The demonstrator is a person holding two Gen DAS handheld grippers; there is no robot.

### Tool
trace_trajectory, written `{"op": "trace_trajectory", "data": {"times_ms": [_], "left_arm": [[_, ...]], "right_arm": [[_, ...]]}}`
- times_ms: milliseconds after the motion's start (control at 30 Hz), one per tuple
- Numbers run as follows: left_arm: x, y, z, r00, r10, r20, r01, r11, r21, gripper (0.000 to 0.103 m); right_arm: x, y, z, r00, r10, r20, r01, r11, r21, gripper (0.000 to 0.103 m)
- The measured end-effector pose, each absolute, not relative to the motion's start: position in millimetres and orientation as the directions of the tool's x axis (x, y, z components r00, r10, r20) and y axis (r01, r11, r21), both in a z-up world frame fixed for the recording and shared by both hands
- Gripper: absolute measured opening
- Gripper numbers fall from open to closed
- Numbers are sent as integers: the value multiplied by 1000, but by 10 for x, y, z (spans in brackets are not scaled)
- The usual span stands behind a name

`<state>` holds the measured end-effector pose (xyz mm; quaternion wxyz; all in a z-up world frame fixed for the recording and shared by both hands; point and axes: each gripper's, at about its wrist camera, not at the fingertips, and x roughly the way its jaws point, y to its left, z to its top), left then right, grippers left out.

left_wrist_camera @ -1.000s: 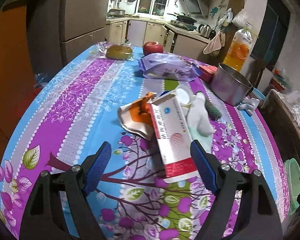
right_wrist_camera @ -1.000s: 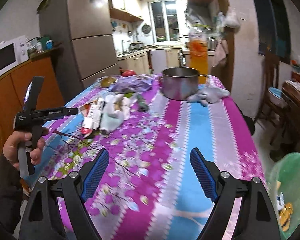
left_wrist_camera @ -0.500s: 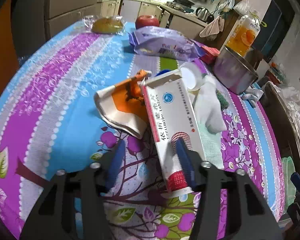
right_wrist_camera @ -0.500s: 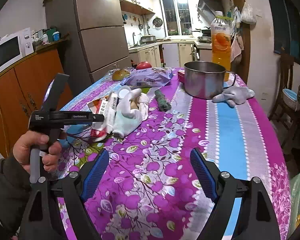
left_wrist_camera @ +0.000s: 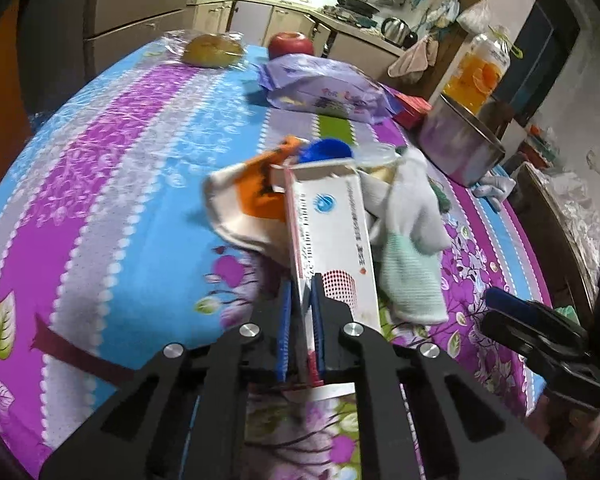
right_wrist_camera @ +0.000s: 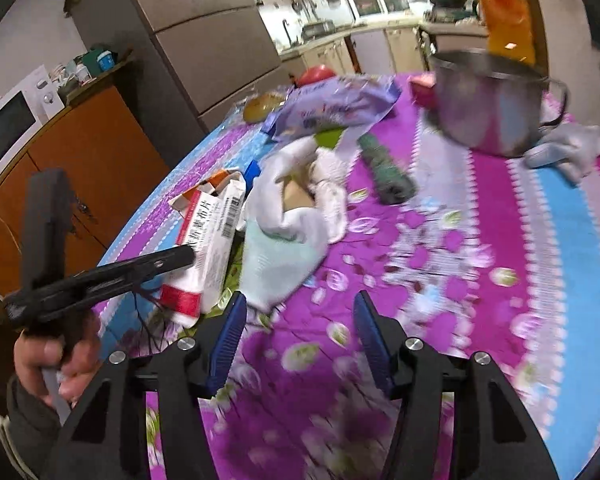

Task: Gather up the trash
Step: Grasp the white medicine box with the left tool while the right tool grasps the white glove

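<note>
At the lower middle of the left wrist view, the left gripper [left_wrist_camera: 300, 308] is pinched almost fully together on the near end of a white and red carton [left_wrist_camera: 330, 232]. Its blue ribbed pads [left_wrist_camera: 285, 320] press both sides of the box's edge. The carton is a long, flat cardboard medicine box, glossy, printed in red, with its far flap torn open. It runs up the centre of the frame and appears tilted, its far end among other litter.

Judging from this, the step in hand is the first pick: the box is gripped but sits with the pile. The next move likely calls for lifting it clear without dragging its neighbours, then carrying it to a bin, which neither view shows clearly.

Left of the carton lies a crumpled orange and white wrapper [left_wrist_camera: 244, 200], soft and creased. Just to its right is a limp white knitted glove [left_wrist_camera: 412, 216] with a pale green palm, touching the box. Behind these, a blue plastic lid [left_wrist_camera: 326, 152] and a clear plastic cup rim show.

In the right wrist view, the right gripper [right_wrist_camera: 300, 332] sits at the bottom centre, jaws wide apart and holding nothing, above the tablecloth [right_wrist_camera: 480, 240], a slick, purple and blue floral sheet. Above it, mid-frame, lies a dark green rolled object [right_wrist_camera: 386, 174]. A steel pot [right_wrist_camera: 492, 104], smooth and round, stands at upper right, with a purple plastic packet [right_wrist_camera: 332, 110] at upper centre.
</note>
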<state>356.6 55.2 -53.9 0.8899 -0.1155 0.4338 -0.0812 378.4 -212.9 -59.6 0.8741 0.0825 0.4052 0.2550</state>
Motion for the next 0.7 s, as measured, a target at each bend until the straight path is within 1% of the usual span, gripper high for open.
{"op": "trace_trajectory", "data": {"times_ms": [67, 100, 167, 300, 433, 533, 633, 700], "left_arm": [[3515, 639, -515, 623, -236, -746, 36, 961, -274, 8], [3490, 668, -508, 626, -234, -744, 38, 962, -270, 8], [3463, 712, -507, 628, -236, -742, 43, 962, -270, 8], [3475, 728, -539, 619, -256, -742, 51, 956, -288, 8], [3490, 703, -561, 615, -273, -740, 65, 953, -297, 8], [3499, 702, -580, 612, -281, -739, 69, 950, -305, 8], [3500, 694, -586, 610, -289, -738, 75, 948, -310, 8], [3508, 687, -588, 607, -294, -738, 80, 947, -311, 8]], "right_arm": [[3818, -1989, -610, 541, 508, -671, -395, 857, 330, 56], [3802, -1910, -595, 562, 481, -673, -404, 869, 285, 54], [3787, -1813, -520, 603, 453, -657, -416, 881, 226, 45], [4020, -1857, -310, 604, 487, -631, -415, 868, 273, 38], [4468, -1929, -170, 562, 543, -624, -386, 840, 382, 38], [4837, -1940, -190, 527, 545, -652, -325, 838, 437, 38], [5088, -1877, -215, 497, 538, -681, -286, 842, 457, 38], [5151, -1829, -214, 493, 522, -696, -280, 853, 441, 38]]}}
